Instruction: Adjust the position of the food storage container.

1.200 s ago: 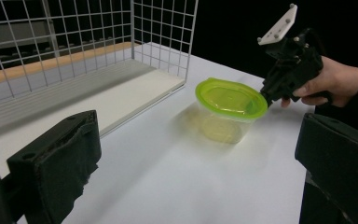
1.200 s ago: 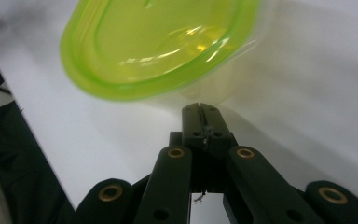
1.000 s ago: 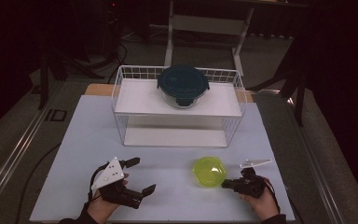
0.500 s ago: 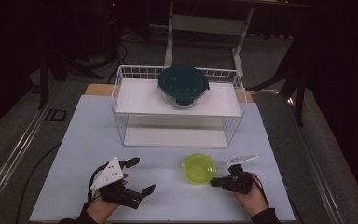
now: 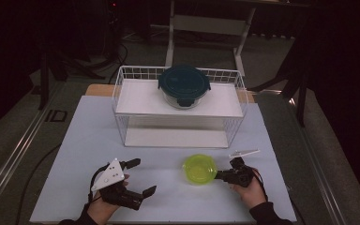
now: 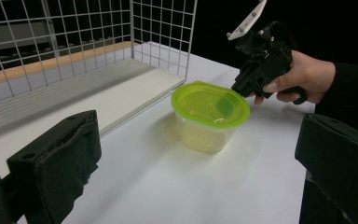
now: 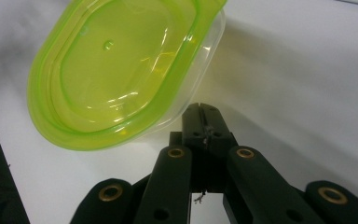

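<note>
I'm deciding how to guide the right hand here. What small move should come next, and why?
Probably keep nudging the green-lidded container leftward. The right gripper has its jaws shut and their tips rest against the container's side, so it can push but not grasp. The left gripper stands open nearby, apart from it.

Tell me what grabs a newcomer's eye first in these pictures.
The small tub with the bright green lid stands out on the pale table, with the right gripper, jaws shut, at its side. Behind it, a dark-lidded glass container sits on the upper shelf of the white wire rack.
</note>
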